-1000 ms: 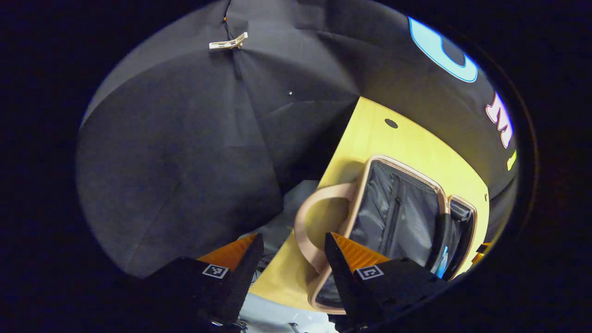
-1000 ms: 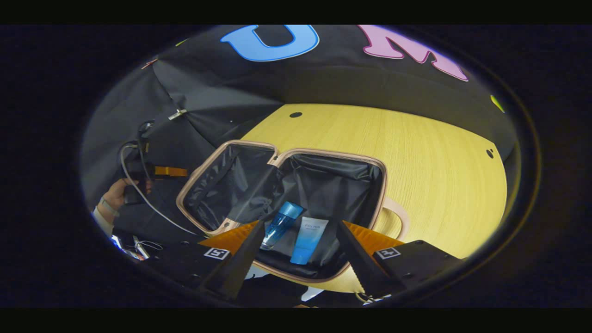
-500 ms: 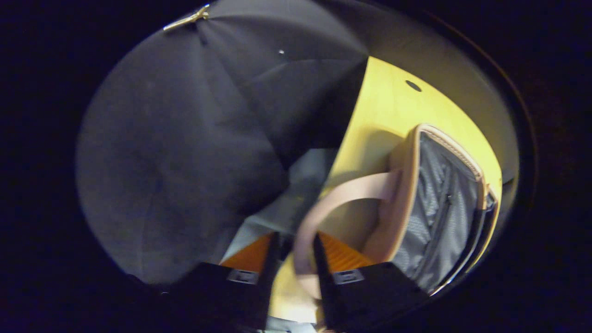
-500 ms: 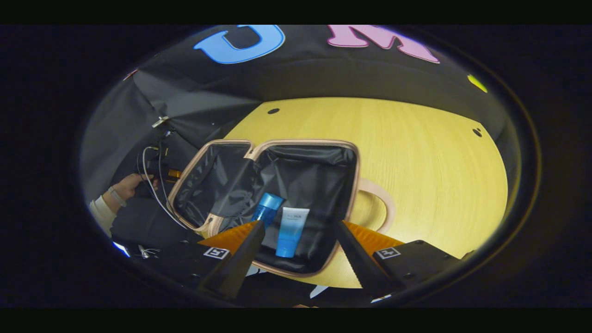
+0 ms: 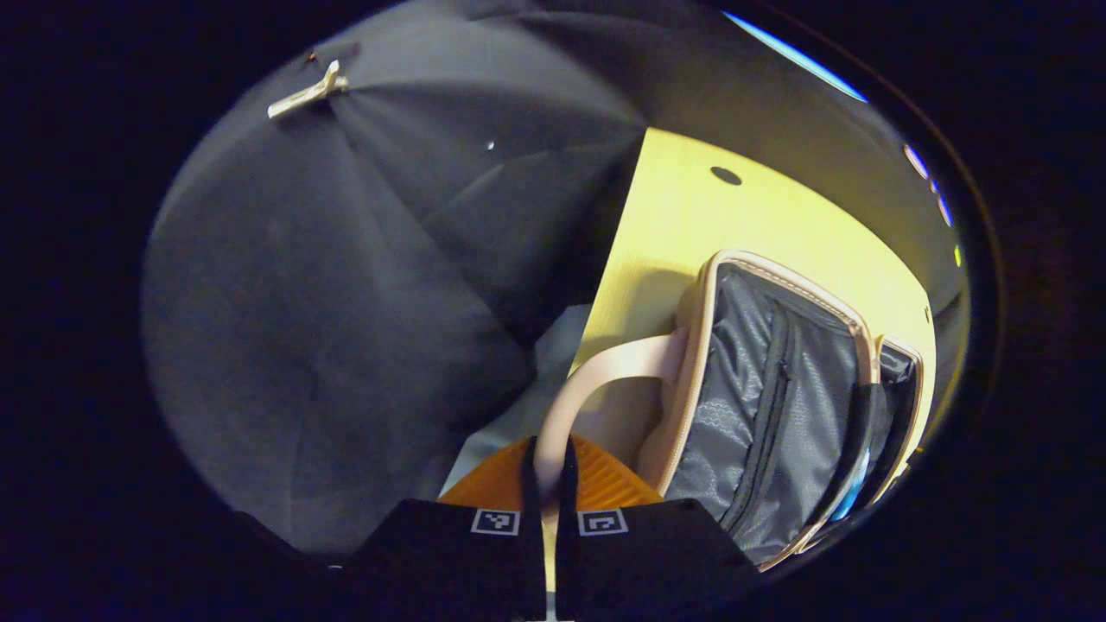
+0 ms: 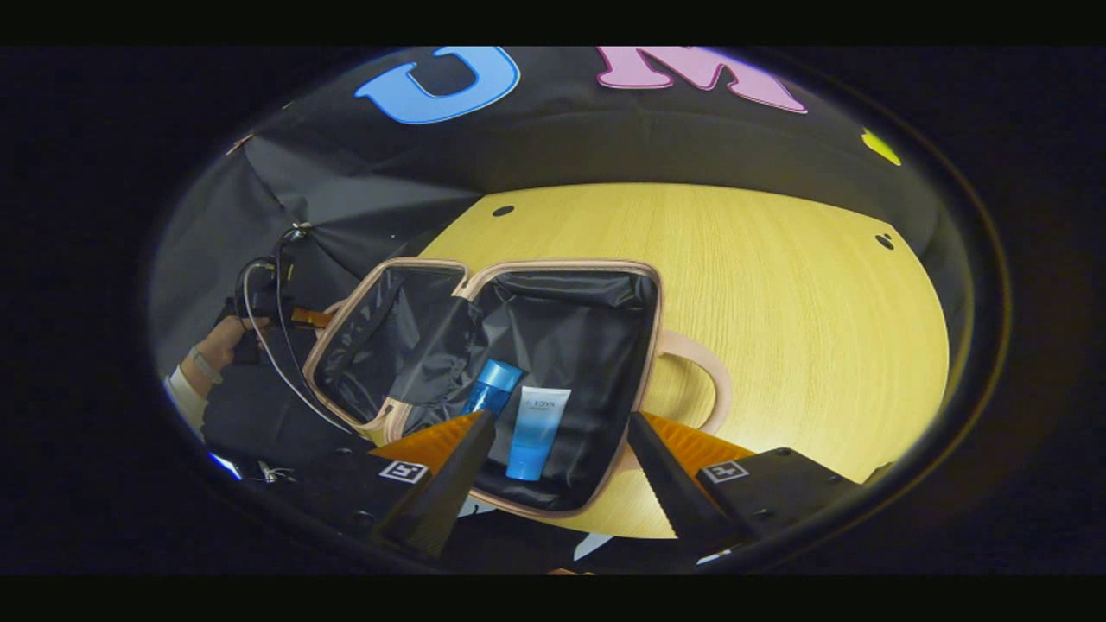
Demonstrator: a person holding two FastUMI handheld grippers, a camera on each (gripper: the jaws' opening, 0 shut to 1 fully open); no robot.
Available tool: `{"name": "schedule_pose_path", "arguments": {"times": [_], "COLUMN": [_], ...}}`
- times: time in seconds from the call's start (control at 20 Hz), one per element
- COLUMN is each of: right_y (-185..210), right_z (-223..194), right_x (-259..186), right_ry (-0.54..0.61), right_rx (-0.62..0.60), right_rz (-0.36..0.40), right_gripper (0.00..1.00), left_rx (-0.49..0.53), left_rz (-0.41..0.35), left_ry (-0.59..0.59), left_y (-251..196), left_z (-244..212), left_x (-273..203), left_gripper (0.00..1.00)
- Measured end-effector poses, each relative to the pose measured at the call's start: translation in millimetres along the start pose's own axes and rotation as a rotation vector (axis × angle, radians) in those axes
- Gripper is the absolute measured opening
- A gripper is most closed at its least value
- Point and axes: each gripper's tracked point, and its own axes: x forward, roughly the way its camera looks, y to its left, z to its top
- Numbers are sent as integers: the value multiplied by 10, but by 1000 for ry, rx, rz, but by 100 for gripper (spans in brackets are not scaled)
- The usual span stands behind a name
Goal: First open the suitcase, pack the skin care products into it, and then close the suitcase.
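The small pink-trimmed suitcase [image 6: 484, 345] lies open on the yellow wooden table, its dark lining showing and its near half raised. A blue bottle [image 6: 492, 386] and a white-and-blue tube [image 6: 536, 422] lie side by side inside.

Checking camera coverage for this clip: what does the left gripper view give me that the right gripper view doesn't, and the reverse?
Left gripper view: the left gripper shut on a handle, seen close, plus a zipped pocket in one half's lining. Right gripper view: the open right gripper, a blue bottle and a tube lying in the other half, and a hand holding the other gripper. Shared: the open suitcase on the yellow table.
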Motion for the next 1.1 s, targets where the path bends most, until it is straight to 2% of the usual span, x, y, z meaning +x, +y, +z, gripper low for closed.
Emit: {"name": "schedule_pose_path", "arguments": {"times": [0.3,0.5,0.55,0.65,0.7,0.75,0.8,0.9,0.95,1.1], "right_y": [13,-84,-134,-273,-356,-432,-506,-713,-817,-1144], "right_z": [152,163,176,140,125,131,122,106,113,54], "right_x": [-187,-381,-450,-595,-684,-773,-853,-1055,-1146,-1352], "right_ry": [-90,-123,-132,-139,-145,-156,-170,-193,-207,-231], "right_rx": [-38,-54,-67,-91,-95,-95,-93,-93,-94,-102], "right_rz": [39,78,85,92,92,96,99,95,89,64], "right_gripper": [98,98,88,87,97,97,87,87,97,97], "left_rx": [114,136,137,142,148,161,182,220,237,310], "left_rz": [-42,-105,-126,-151,-163,-176,-192,-230,-260,-339], "left_ry": [-189,-310,-340,-404,-429,-443,-463,-492,-503,-512], "left_y": [-243,-534,-603,-861,-1011,-1160,-1327,-1692,-1896,-2671], "left_z": [314,407,450,528,520,487,478,431,374,154], "left_x": [-732,-1304,-1447,-1675,-1710,-1779,-1842,-1946,-1989,-2022], "left_gripper": [7,7,7,7,7,7,7,7,6,7]}}
